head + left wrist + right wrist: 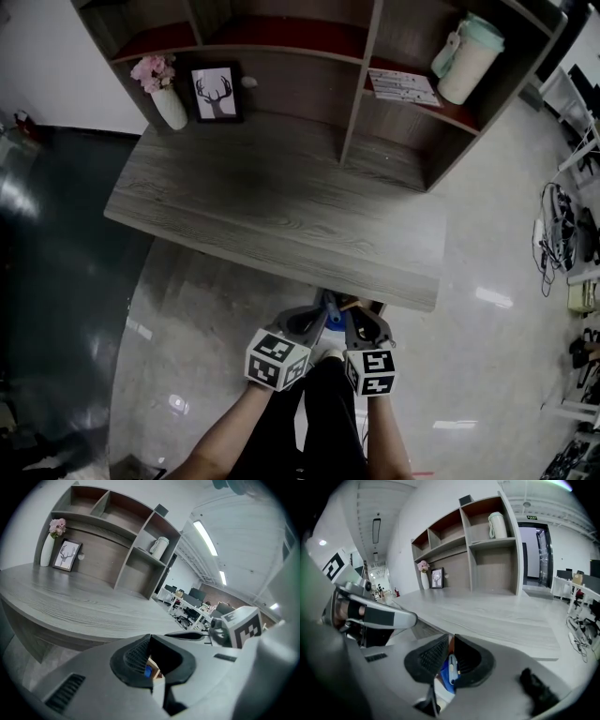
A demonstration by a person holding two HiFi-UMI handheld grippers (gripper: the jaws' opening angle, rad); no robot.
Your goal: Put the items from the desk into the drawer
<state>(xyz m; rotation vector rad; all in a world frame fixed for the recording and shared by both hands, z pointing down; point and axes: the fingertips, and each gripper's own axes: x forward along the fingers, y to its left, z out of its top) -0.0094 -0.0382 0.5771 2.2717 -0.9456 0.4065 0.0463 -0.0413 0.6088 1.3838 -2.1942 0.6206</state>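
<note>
Both grippers hang side by side just below the front edge of the grey wooden desk (272,211). My left gripper (315,321) (150,641) has its jaws together with nothing held. My right gripper (362,324) (451,641) shows a thin slit between its jaws, which grip nothing. Through that slit I see a light-blue, knife-like item (451,666) lying on something darker blue below. The same blue item (332,307) shows between the two grippers, beside a brown strip of the drawer (354,304) under the desk edge. The rest of the drawer is hidden.
At the back left of the desk stand a white vase of pink flowers (167,94) and a framed deer picture (216,92). The shelf unit holds a pale green jug (467,58) and papers (403,86). Cables (561,225) lie on the glossy floor to the right.
</note>
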